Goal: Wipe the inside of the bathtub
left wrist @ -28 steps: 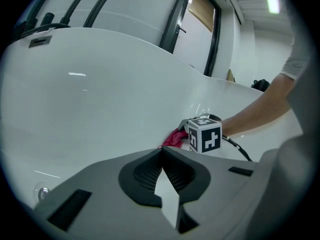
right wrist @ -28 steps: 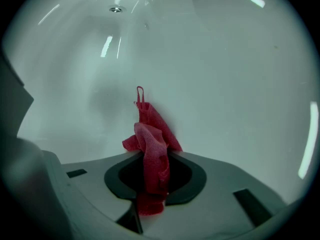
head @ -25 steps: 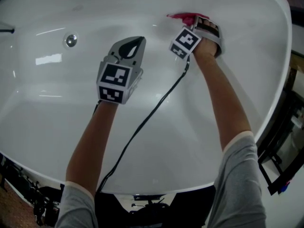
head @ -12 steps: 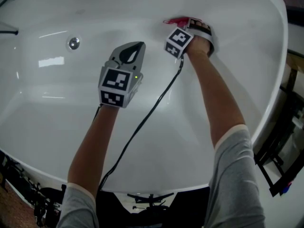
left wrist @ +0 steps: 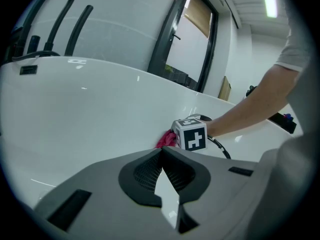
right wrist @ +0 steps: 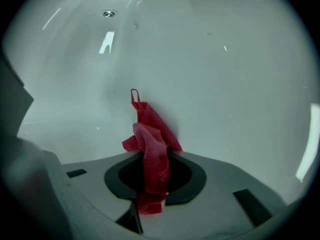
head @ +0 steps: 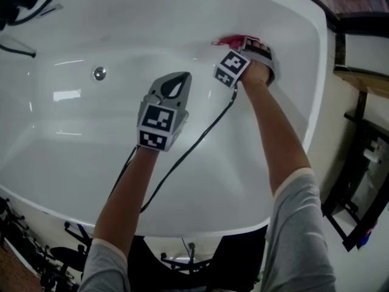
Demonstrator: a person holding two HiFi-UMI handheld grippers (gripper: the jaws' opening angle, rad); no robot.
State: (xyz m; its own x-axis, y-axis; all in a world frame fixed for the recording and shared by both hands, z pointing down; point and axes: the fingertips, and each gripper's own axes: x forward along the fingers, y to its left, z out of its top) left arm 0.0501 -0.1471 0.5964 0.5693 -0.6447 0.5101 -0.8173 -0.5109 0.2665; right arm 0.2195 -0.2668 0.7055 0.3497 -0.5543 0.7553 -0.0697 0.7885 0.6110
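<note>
My right claw (right wrist: 150, 181) was clamped on the red mesh cloth (right wrist: 149, 139). The pads pinched its middle, so a bunched wad stuck out front as the wiping face and a short tail hung behind the jaws. I held it nose-first into the sloped far wall of the glossy white bathtub (head: 73, 132), upper centre-right of the head view, arm stretched across the basin. My read: that angle loads the cloth onto a wall that curves away. My left claw (left wrist: 161, 153) was empty, tips together, hovering over the middle of the tub and touching nothing, probably just clear of the wipe path. A thin black cable (head: 194, 140) ran from under the right claw toward the near rim. View differences: the head view gave only a sliver of red past the marker cube (head: 234, 66), so the grip wasn't readable there. The right gripper view showed the pinch, a small loop at the cloth's top, the wad apparently on the wall, and the round metal fitting (right wrist: 108, 14) at upper left. Only the left gripper view showed the room: a dark-framed window or door (left wrist: 172, 44) above the rim, black hoses (left wrist: 75, 26) at upper left.
</note>
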